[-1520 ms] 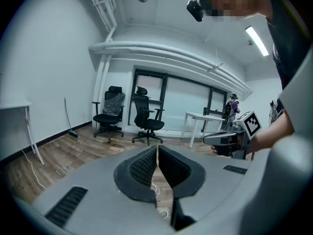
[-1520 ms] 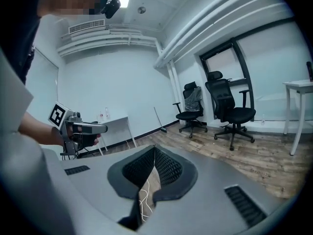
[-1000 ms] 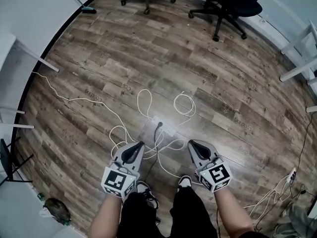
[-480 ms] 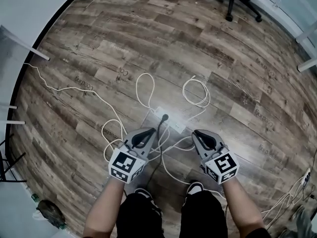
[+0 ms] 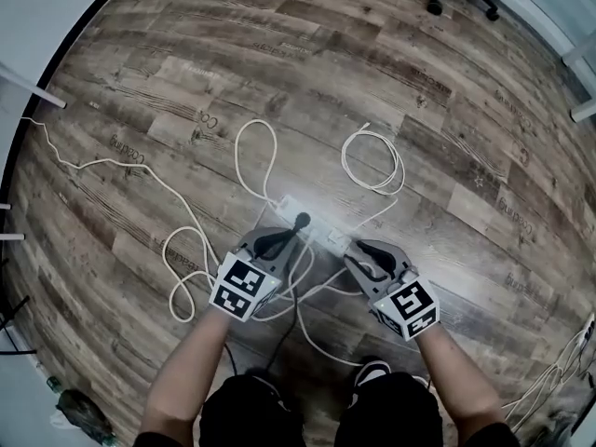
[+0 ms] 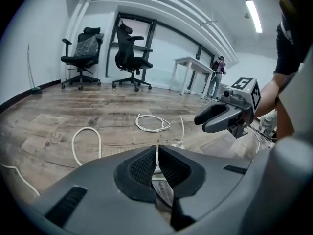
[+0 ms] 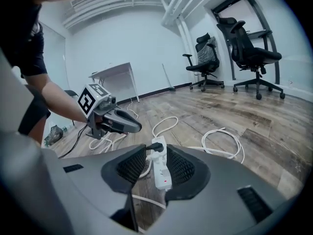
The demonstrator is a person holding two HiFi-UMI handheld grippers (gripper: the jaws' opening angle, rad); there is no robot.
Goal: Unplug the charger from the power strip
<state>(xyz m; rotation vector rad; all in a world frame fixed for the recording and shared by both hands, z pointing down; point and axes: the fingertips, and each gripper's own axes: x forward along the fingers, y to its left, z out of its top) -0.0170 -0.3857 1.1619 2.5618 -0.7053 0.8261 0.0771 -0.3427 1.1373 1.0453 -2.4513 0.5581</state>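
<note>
Near, the left gripper (image 5: 273,241) has its jaws together. The right gripper (image 5: 359,250) has just been opening and its jaws are apart, touching nothing. Just beyond, the strip (image 5: 307,220) lies on the floor (image 5: 447,110), with the charger (image 5: 337,241) plugged into its right end.

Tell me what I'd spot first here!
A white power strip with a black plug lies on the wooden floor among looping white cables. The left gripper, jaws together, and the right gripper, whose jaws have just been opening with nothing gripped, hang by it.
</note>
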